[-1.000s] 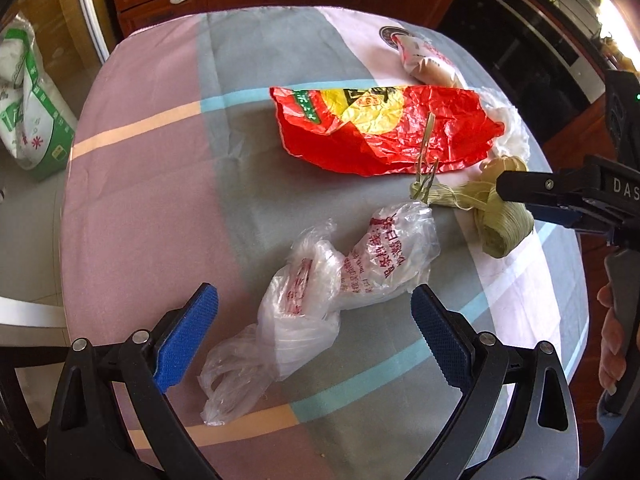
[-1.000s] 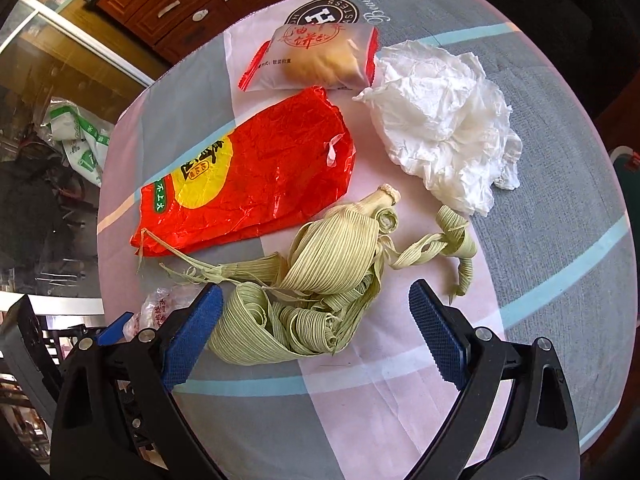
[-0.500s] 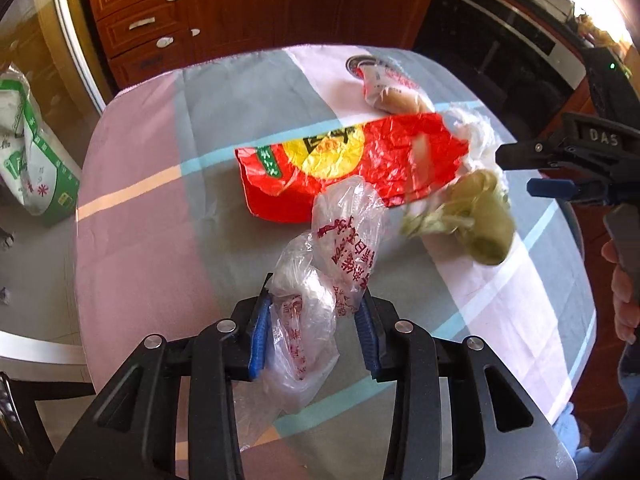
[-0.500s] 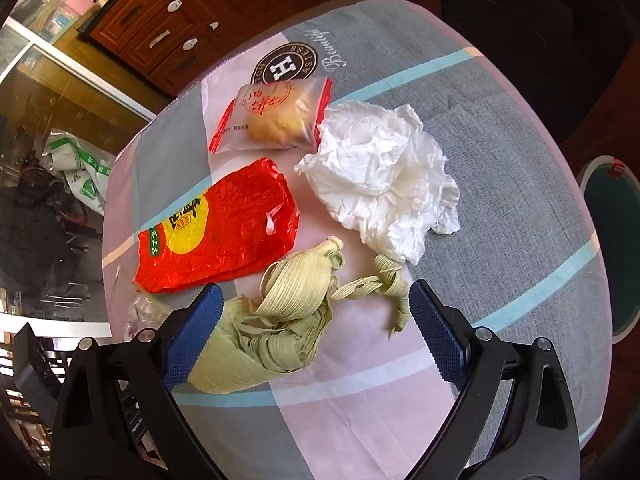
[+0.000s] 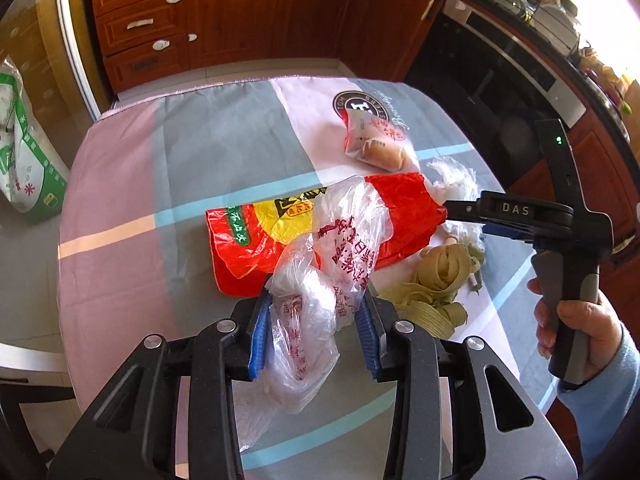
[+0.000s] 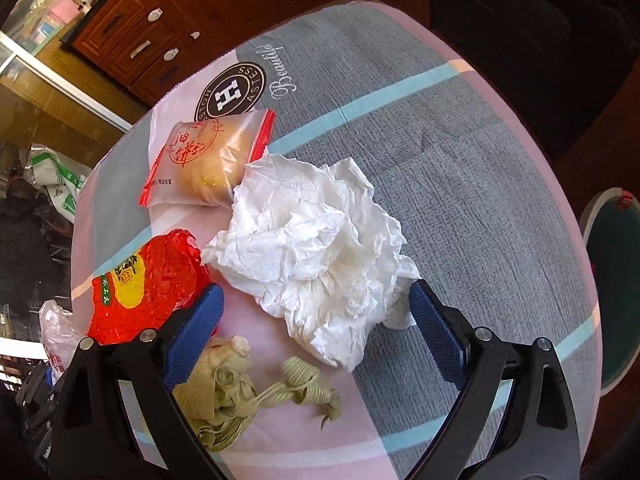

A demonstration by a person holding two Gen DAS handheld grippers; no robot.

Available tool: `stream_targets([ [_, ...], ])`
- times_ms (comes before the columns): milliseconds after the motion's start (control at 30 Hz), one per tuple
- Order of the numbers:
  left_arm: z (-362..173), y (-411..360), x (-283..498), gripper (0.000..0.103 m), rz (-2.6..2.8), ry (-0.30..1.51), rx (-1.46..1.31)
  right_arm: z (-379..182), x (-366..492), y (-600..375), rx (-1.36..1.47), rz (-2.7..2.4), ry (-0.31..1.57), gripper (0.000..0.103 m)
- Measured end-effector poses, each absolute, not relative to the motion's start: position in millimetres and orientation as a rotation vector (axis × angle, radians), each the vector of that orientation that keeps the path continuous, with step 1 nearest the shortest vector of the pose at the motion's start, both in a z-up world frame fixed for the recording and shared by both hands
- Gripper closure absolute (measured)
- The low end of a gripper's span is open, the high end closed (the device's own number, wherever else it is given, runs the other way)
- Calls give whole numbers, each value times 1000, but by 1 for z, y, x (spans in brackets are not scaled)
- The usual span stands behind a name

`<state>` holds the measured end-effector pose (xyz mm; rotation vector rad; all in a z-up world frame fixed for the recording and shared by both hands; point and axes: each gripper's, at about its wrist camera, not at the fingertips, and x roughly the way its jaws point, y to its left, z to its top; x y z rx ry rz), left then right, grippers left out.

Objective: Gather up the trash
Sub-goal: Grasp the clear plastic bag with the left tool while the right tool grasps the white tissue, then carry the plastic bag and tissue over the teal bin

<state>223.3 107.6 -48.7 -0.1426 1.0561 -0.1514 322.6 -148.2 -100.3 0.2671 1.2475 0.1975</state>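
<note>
My left gripper (image 5: 314, 330) is shut on a clear plastic bag with red print (image 5: 320, 280) and holds it above the table; the bag also shows at the left edge of the right wrist view (image 6: 56, 328). My right gripper (image 6: 316, 328) is open, its jaws on either side of the near edge of a crumpled white paper (image 6: 312, 240); it also shows in the left wrist view (image 5: 460, 210). A red and yellow bag (image 5: 280, 232) (image 6: 140, 284), green corn husks (image 5: 436, 280) (image 6: 240, 396) and a wrapped pastry (image 5: 376, 144) (image 6: 208, 164) lie on the table.
The round table has a pink, grey and teal cloth (image 5: 140, 200) (image 6: 460, 160). Wooden drawers (image 5: 140, 28) stand behind it. A green and white sack (image 5: 24, 160) stands on the floor at left. A teal bin (image 6: 616, 280) stands on the floor at right.
My left gripper closed on the clear plastic bag and lifted it off the table. My right gripper moved forward past the corn husks to the white paper.
</note>
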Motion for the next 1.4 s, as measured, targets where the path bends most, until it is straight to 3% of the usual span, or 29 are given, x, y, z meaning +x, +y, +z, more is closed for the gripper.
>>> stream_targets([
  [100, -50, 101, 226, 65, -146, 1063, -142, -99, 322, -143, 212, 200, 1217, 25],
  [167, -49, 96, 226, 65, -144, 1064, -142, -95, 319, -141, 172, 192, 1197, 60],
  [200, -48, 94, 226, 65, -144, 1064, -140, -94, 318, -143, 172, 203, 1200, 85],
  [233, -47, 91, 225, 65, -144, 1063, -137, -95, 317, -145, 195, 223, 1214, 87],
  [700, -17, 20, 192, 64, -207, 1014, -73, -39, 258, -215, 303, 260, 1107, 91],
  [1400, -8, -118, 181, 64, -331, 1033, 80, -30, 180, -372, 478, 196, 1026, 91],
])
